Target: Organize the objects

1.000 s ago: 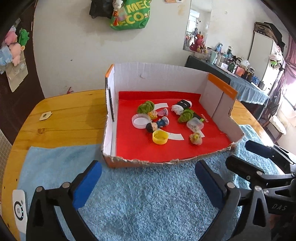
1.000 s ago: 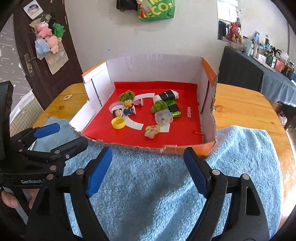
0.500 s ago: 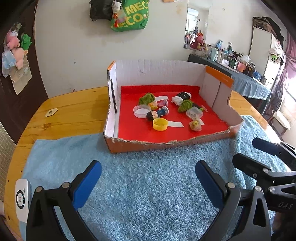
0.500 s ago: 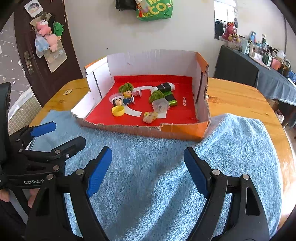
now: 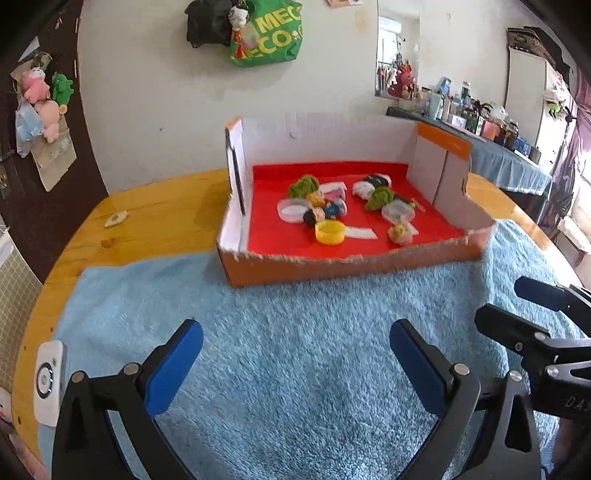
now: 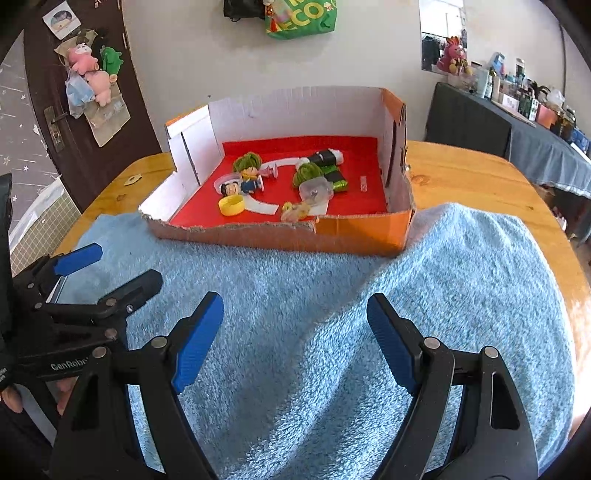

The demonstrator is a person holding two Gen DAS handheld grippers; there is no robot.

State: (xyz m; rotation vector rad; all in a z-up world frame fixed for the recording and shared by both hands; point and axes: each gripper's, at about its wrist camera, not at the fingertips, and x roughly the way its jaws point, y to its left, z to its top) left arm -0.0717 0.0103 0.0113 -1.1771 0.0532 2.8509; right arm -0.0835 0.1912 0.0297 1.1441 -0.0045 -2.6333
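Observation:
An orange cardboard box (image 5: 332,264) (image 6: 362,232) with a red floor sits at the far edge of a blue towel (image 5: 295,350) (image 6: 295,288). Inside lie small toys: a yellow cap (image 5: 330,232) (image 6: 231,205), a clear round lid (image 5: 293,209), green fuzzy balls (image 5: 303,185) (image 6: 246,161), a dark-haired figurine (image 5: 324,213) (image 6: 240,187) and a clear capsule (image 5: 397,212) (image 6: 316,189). My left gripper (image 5: 295,349) hangs open over the towel, well short of the box, nothing between its fingers. My right gripper (image 6: 295,332) is open too, empty, beside the left gripper.
The round wooden table (image 5: 155,221) carries a white remote-like device (image 5: 48,382) at its left edge and a small tag (image 5: 115,218). A dark-clothed side table (image 6: 517,136) with many bottles stands at the right. A green bag (image 5: 266,33) hangs on the wall.
Both grippers have drawn back from the box and sunk a little; the box now looks smaller and farther away. Both stay open and empty.

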